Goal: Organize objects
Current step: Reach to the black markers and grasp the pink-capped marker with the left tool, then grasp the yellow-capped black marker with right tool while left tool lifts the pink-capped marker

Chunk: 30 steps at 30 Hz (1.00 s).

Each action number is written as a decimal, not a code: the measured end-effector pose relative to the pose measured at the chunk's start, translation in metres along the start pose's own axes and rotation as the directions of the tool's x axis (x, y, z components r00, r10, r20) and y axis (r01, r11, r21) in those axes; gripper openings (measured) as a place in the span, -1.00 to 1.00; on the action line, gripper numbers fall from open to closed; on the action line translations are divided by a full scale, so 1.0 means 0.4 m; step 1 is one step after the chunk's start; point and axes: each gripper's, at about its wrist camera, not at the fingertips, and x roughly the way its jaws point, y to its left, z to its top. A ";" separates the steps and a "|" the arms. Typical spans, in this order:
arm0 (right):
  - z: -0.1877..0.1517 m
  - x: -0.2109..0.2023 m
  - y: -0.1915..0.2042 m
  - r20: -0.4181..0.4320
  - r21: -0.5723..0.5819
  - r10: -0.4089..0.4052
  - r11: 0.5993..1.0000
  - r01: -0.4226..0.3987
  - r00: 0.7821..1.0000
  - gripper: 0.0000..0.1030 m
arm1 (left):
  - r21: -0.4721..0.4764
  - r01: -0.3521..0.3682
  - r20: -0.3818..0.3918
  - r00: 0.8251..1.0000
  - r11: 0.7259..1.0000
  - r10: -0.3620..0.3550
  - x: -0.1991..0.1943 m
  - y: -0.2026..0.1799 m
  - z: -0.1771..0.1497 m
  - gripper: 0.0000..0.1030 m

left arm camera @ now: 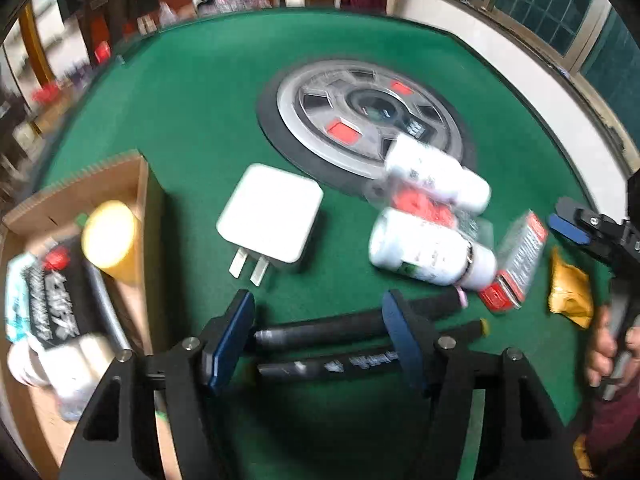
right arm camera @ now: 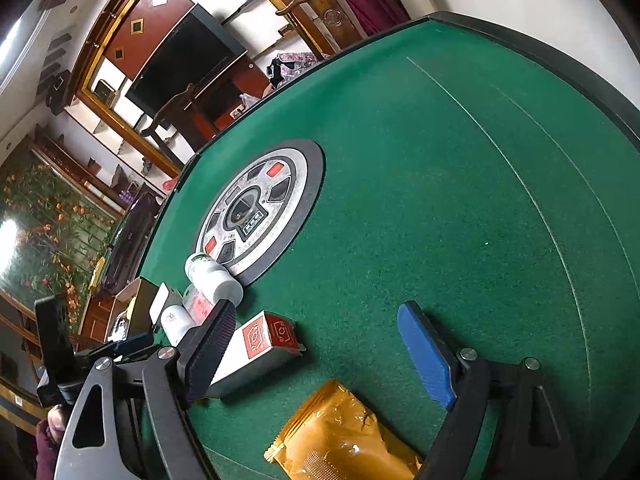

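Left gripper (left arm camera: 316, 332) hangs over two black markers (left arm camera: 352, 326) lying side by side on the green table (left arm camera: 200, 112), its blue pads spread and straddling them without pressing; the view is blurred, so contact cannot be ruled out. Both markers run left to right across this view, long axes roughly parallel, crossing the span between the jaws instead of lying square to it. That looks like the main risk: closing now would likely push the pens endwise or catch only one, and the round barrels could roll toward the white bottles (left arm camera: 432, 252) just beyond. The charger (left arm camera: 272, 216) sits near, prongs pointing toward the gripper, and might be nudged. The cardboard box (left arm camera: 72, 200) at the left already holds several items, so it is probably the destination. Right gripper (right arm camera: 316, 344) is also spread and empty, low over a yellow packet (right arm camera: 340, 432), with a red card box (right arm camera: 264, 340) beside its dark pad.
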 end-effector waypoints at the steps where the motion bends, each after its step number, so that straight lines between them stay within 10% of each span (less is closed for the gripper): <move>1: 0.000 0.000 -0.001 -0.001 0.001 0.001 1.000 -0.001 1.000 0.70 | -0.005 0.020 -0.014 1.000 1.000 -0.020 0.002 -0.001 0.002 0.28; 8: -0.004 0.001 0.005 -0.005 -0.009 0.002 1.000 -0.002 1.000 0.76 | 0.180 0.086 -0.078 0.994 0.980 -0.073 -0.015 -0.166 -0.103 0.28; 12: -0.004 -0.001 0.004 -0.003 -0.007 0.003 1.000 -0.003 1.000 0.76 | 0.242 0.075 -0.079 0.995 0.967 -0.058 -0.027 -0.204 -0.131 -0.40; 16: -0.004 0.001 0.003 -0.003 -0.007 0.003 1.000 -0.003 1.000 0.76 | 0.138 0.169 -0.037 0.986 0.976 -0.165 -0.037 -0.154 -0.101 -0.45; 30: 0.001 0.005 0.002 -0.003 -0.008 0.005 1.000 -0.005 1.000 0.79 | 0.318 -0.120 0.047 0.993 0.941 0.111 -0.031 -0.224 -0.161 -0.45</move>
